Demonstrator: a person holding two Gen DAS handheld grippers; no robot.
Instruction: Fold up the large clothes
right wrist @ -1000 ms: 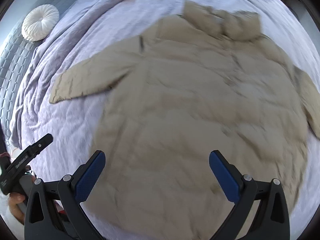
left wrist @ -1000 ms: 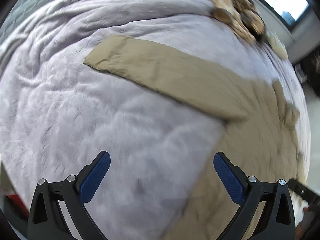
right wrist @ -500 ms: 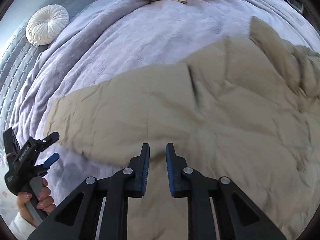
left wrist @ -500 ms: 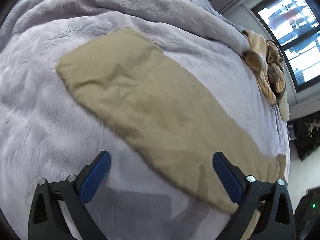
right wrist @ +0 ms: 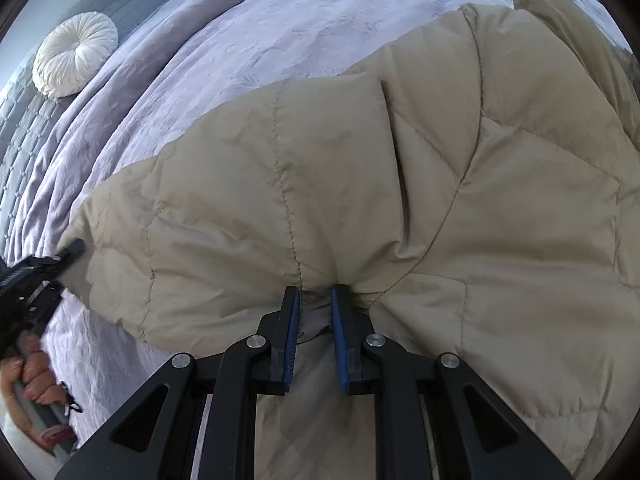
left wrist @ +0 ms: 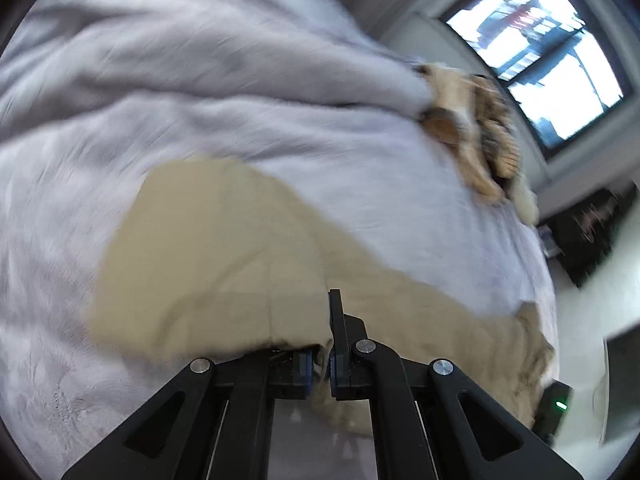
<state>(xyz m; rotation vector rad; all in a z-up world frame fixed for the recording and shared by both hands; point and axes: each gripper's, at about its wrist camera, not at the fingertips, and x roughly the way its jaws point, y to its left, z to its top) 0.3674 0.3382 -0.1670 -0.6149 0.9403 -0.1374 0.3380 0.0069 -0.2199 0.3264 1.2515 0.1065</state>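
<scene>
Right wrist view: your right tongs (right wrist: 314, 300) are pinched on a bunched fold of the tan quilted jacket (right wrist: 440, 208), low on the body near the armpit seam. A second ago they stood wide open above the whole garment.
Left wrist view: your left tongs (left wrist: 323, 354) are clamped shut on the edge of the jacket sleeve (left wrist: 224, 264); fabric shows between the blue pads. Half a second ago they were open and hovering over that sleeve. Frame is motion-blurred.
Cross-check: from the right wrist, the left tongs (right wrist: 38, 268) sit at the cuff end of the sleeve, your hand (right wrist: 34, 376) on the handle.
Where the jacket is: spread flat on the lilac bedspread (right wrist: 224, 40), sleeve reaching toward the bed's left edge, body toward the right.
Also on the bed: round white cushion (right wrist: 74, 54) near the far-left corner; a striped bundle of clothes (left wrist: 476, 128) at the far edge by the window (left wrist: 556, 56).
What changed: both tongs went from open to gripping cloth.
Meaning: you likely have both grasp points for the first fold, the sleeve brought in over the body. No fold is made yet.
Watch: the right pinch looks shallow; slick padded fabric may slip.
</scene>
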